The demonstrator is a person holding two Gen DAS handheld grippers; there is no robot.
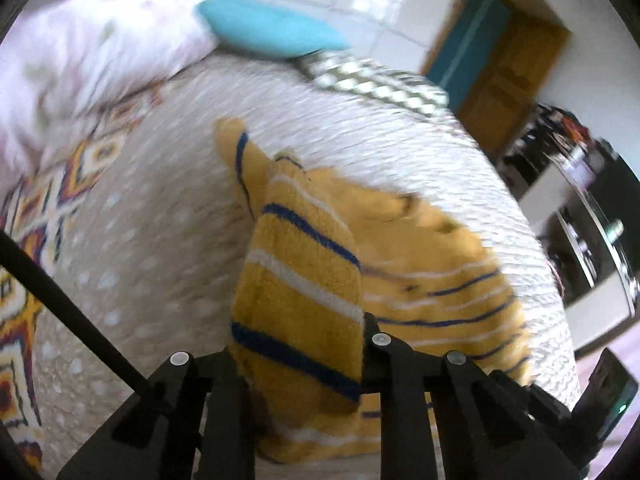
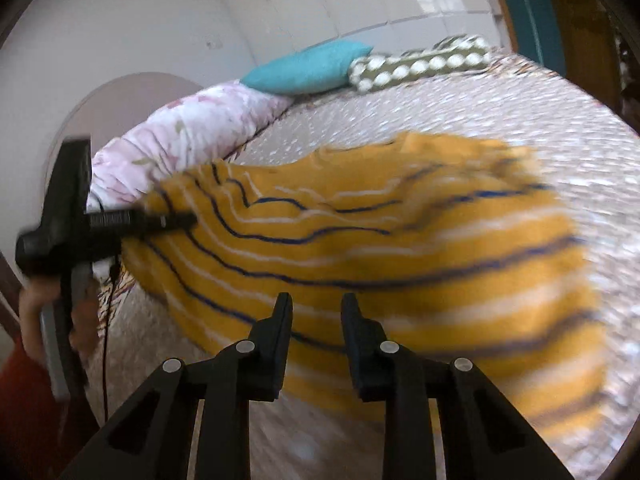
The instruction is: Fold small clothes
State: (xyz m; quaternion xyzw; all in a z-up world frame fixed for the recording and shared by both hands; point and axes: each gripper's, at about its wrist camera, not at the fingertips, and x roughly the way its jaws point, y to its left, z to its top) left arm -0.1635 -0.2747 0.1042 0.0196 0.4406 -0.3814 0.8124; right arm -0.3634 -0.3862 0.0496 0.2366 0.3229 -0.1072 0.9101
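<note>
A small mustard-yellow garment with navy and white stripes lies on the bed. In the left wrist view my left gripper is shut on a fold of this garment, which stands up between its fingers. In the right wrist view the garment spreads across the bedspread, blurred by motion. My right gripper is open and empty, its fingertips just above the garment's near edge. The left gripper shows at the left of the right wrist view, holding the garment's far corner.
The bed has a pale dotted bedspread with a patterned border. A floral quilt, a teal pillow and a dotted pillow lie at the head. A wooden door and cluttered furniture stand beyond.
</note>
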